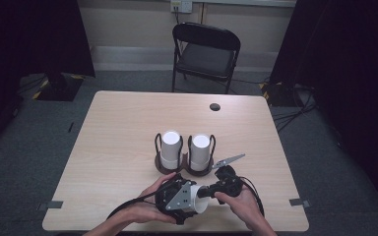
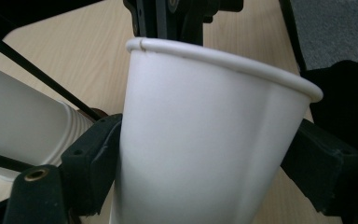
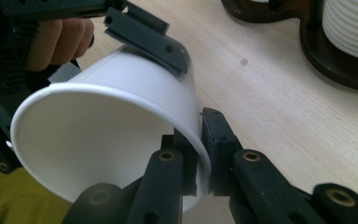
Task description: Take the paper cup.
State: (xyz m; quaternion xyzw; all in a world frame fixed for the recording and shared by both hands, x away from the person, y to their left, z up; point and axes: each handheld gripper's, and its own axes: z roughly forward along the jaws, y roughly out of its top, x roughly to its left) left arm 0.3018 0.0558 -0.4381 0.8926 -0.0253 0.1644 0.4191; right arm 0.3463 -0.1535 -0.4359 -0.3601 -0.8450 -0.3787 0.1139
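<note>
White paper cup [image 3: 121, 126], rim pinched by right gripper [image 3: 199, 154] fingers, body clasped by left gripper [image 2: 205, 163] fingers

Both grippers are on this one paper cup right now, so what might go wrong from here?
1. The right gripper pinches the thin rim of the paper cup; pulling could crease or tear it.
2. The left gripper has its jaws against the cup's wall; more squeeze may dent it.
3. The two cup stacks stand close behind; a swing could knock them.
</note>
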